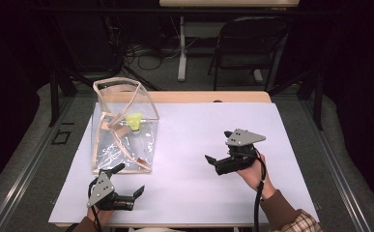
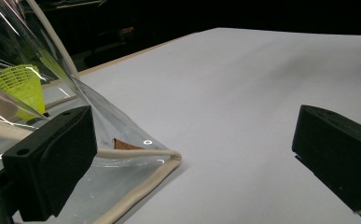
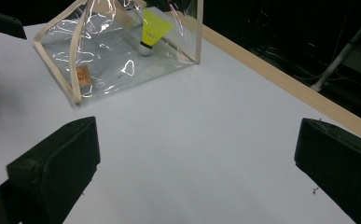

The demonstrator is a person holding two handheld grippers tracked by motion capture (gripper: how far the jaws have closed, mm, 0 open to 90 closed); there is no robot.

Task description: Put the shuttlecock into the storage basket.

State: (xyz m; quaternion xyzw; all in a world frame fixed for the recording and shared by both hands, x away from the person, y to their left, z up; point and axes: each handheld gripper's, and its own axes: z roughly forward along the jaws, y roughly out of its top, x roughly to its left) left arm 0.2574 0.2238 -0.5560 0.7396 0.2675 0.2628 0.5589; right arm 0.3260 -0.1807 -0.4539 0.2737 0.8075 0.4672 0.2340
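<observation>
Clear bag [image 1: 122, 130] with cream piping stands on the left half of the white table [image 1: 208, 145], mouth up and gaping. Yellow shuttlecock [image 1: 134, 121] sits inside it, on the bag floor toward the far right corner. Judgement: the placing step looks done, since the shuttlecock is in the bag and neither claw carries anything; what may remain is closing or moving the bag, and nothing of that has begun.

Shuttlecock orientation: in the right gripper view the white cork [image 3: 144, 48] is down on the bag floor and the yellow skirt [image 3: 156, 25] flares upward. Long axis close to vertical, leaning slightly.

Left gripper [image 1: 126, 186]: released, jaws wide apart, empty. It sits at the near left, one jaw just beside the bag's near corner [image 2: 173, 156]; cannot tell whether it touches.

Right gripper [image 1: 222, 145]: also spread and empty, held above the table, well apart from the bag, pointing left toward it.
</observation>
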